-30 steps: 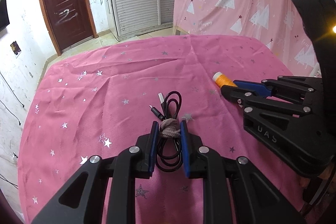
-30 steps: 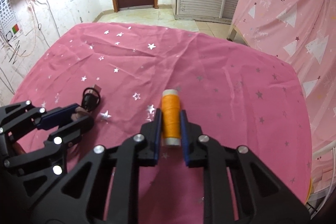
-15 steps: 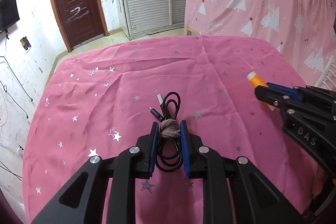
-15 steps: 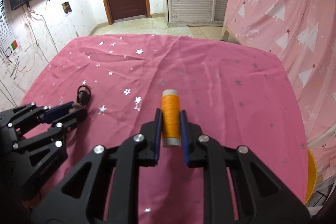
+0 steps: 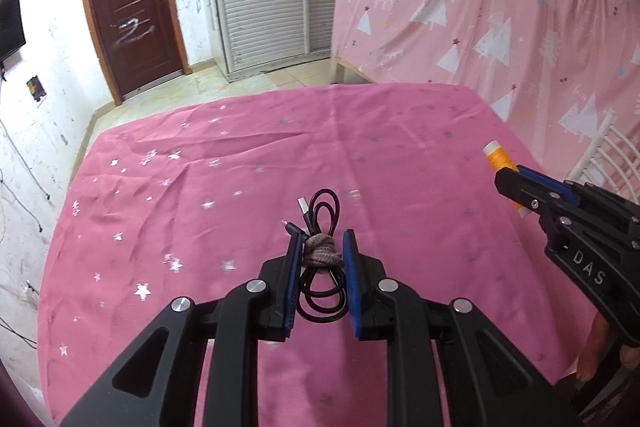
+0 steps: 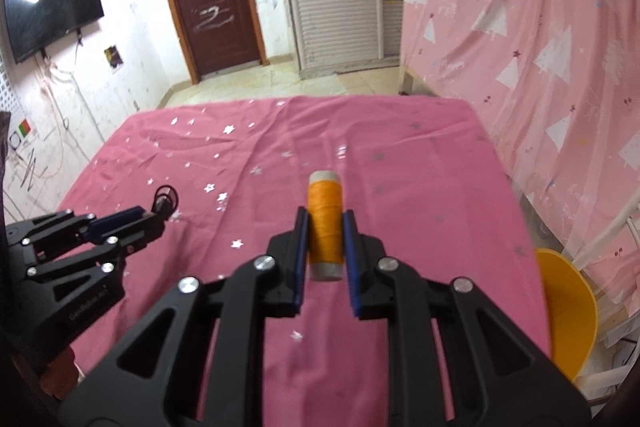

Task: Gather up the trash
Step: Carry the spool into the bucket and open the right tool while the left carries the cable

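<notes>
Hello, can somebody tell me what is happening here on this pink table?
A person is clearing things off the pink tablecloth with two handheld grippers. The left gripper is shut on a coiled black cable tied with a brownish band. The right gripper is shut on an orange thread spool. A yellow bin stands beside the table.

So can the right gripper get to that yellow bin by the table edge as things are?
Probably yes. The right gripper, shut on the orange thread spool, has nothing between it and the yellow bin, which sits low beside the pink tablecloth.
</notes>
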`<state>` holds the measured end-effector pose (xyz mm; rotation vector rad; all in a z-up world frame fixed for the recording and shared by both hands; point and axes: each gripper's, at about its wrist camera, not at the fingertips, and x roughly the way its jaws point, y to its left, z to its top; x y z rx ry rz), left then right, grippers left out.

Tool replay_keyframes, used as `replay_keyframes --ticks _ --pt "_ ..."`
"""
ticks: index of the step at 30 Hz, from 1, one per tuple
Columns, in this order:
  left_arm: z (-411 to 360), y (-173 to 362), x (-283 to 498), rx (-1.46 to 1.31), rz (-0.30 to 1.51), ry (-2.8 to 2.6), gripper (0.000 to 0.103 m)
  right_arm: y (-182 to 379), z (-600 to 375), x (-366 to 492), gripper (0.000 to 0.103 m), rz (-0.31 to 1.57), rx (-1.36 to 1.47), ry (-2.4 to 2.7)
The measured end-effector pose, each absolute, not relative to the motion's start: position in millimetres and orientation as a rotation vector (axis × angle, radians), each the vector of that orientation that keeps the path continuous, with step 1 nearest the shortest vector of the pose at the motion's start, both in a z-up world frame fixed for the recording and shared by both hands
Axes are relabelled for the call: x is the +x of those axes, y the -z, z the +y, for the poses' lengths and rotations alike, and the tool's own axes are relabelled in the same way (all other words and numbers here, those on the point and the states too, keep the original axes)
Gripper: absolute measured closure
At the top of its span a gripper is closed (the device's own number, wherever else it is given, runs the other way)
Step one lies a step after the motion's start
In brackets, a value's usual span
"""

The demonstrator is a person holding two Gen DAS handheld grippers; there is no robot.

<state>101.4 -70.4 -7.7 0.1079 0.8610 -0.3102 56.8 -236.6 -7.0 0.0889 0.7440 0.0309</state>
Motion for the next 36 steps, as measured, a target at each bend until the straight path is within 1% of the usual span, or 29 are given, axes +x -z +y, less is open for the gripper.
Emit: replay_keyframes --ticks 7,17,36 --pt "-104.1 -3.2 87.6 0.098 0.866 0.416 0.089 -2.4 -276.6 30.6 0.087 0.685 0.141 0.031" --pt "-164.0 -11.2 67.1 0.155 0.850 0.504 0.089 -1.0 -340.4 0.9 0.087 0.641 0.217 0.143" --pt "-264.7 -19.1 36.5 0.290 0.821 0.629 0.089 27.4 -440.1 -34.6 0.087 0.641 0.305 0.367"
